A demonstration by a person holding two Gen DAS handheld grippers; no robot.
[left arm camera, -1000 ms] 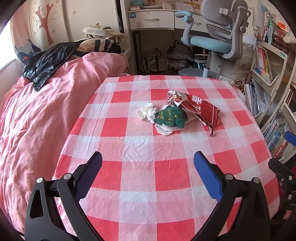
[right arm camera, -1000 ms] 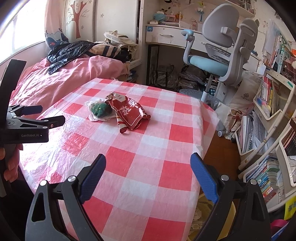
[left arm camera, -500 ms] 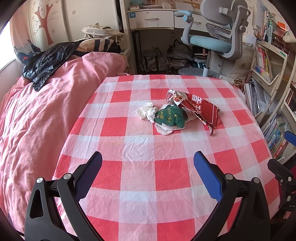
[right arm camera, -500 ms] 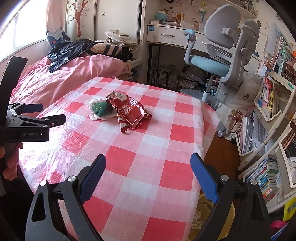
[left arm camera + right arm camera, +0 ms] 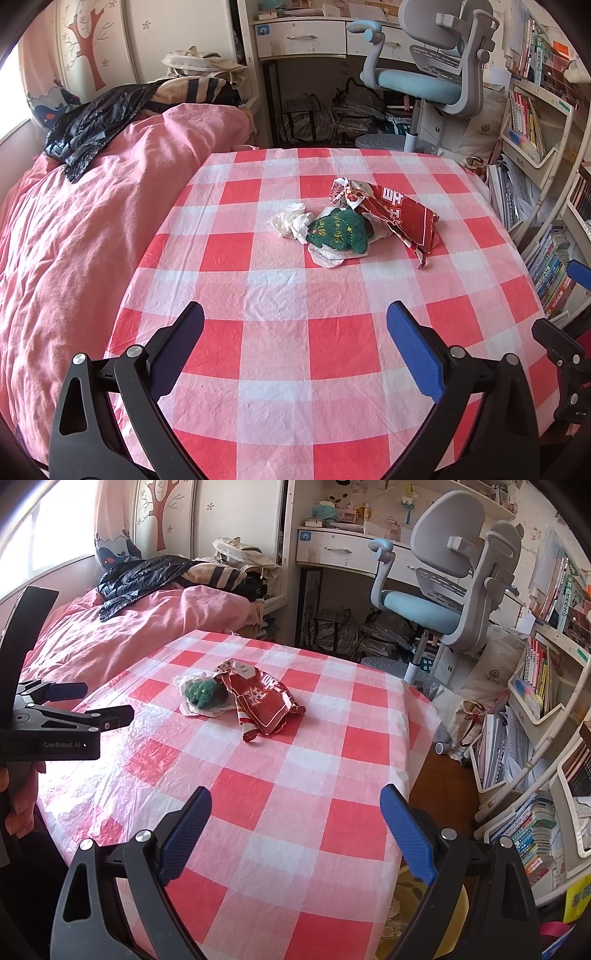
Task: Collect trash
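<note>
Left wrist: trash pile [image 5: 354, 225] mid-table [image 5: 295, 387].

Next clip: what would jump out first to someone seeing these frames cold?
The small heap of trash in the middle of the red-and-white checked tablecloth: a torn red wrapper, a green knitted piece beside it, and crumpled white tissue at the heap's left. Both the left gripper and the right gripper hang open and empty over the near edge, well short of the heap. A pink duvet fills the left side.
</note>
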